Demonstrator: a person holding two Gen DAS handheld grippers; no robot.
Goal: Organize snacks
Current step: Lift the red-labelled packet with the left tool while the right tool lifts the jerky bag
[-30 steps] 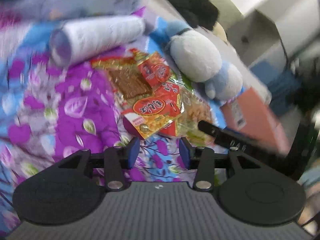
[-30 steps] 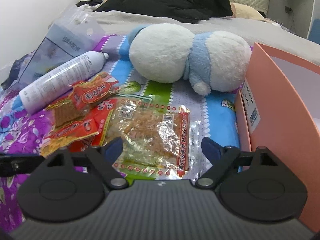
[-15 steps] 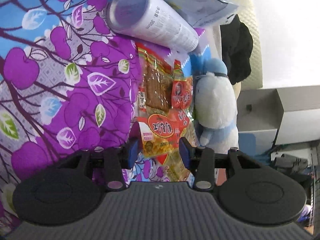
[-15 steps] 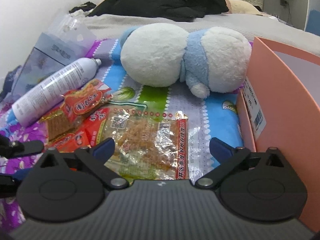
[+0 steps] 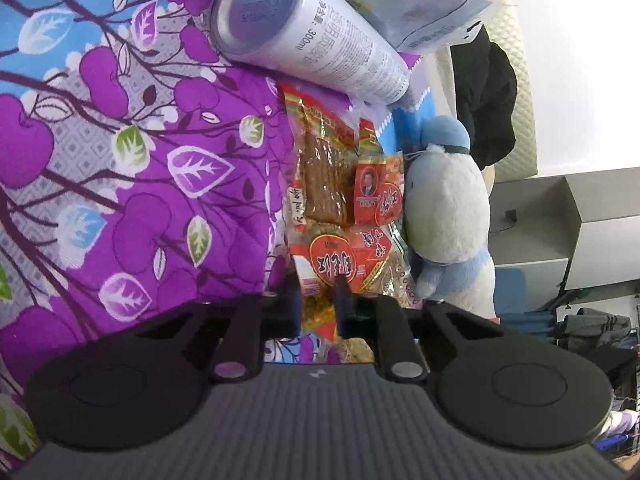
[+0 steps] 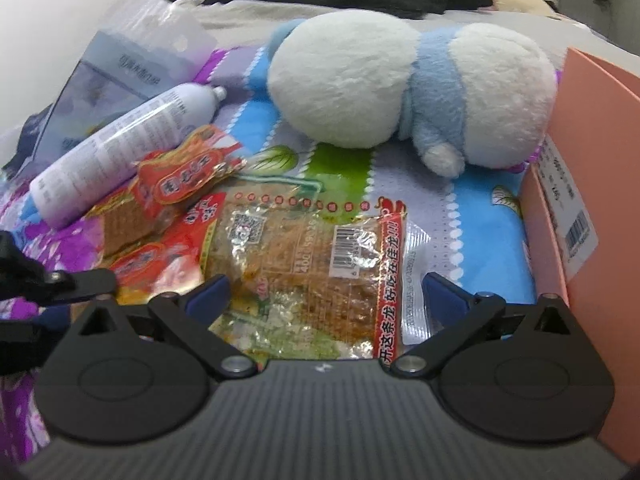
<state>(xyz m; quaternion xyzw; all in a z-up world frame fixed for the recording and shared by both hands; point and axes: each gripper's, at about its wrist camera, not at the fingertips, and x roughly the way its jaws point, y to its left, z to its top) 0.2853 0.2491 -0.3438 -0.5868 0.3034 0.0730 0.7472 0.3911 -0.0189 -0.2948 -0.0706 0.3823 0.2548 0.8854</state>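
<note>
Several snack packets lie in a pile on a flowered blanket. My left gripper [image 5: 318, 298] has its jaws narrowed around the near edge of a red and yellow snack packet [image 5: 330, 264]; a brown jerky packet [image 5: 324, 176] and a small red packet [image 5: 376, 196] lie beyond. My right gripper [image 6: 326, 294] is wide open, straddling a large clear foil snack packet [image 6: 308, 256]. The red packets [image 6: 160, 256] lie to its left, where the left gripper's fingers [image 6: 80, 280] show at the edge.
A white spray bottle [image 5: 316, 36] [image 6: 120, 152] lies behind the snacks, with a blue-white plastic pouch [image 6: 116, 76] beyond. A blue and white plush toy [image 6: 404, 84] [image 5: 446, 208] lies at the back. A pink box [image 6: 592, 184] stands on the right.
My left gripper moved forward onto the red and yellow packet and its jaws narrowed around its edge. My right gripper moved forward and down over the foil packet, still wide open.
</note>
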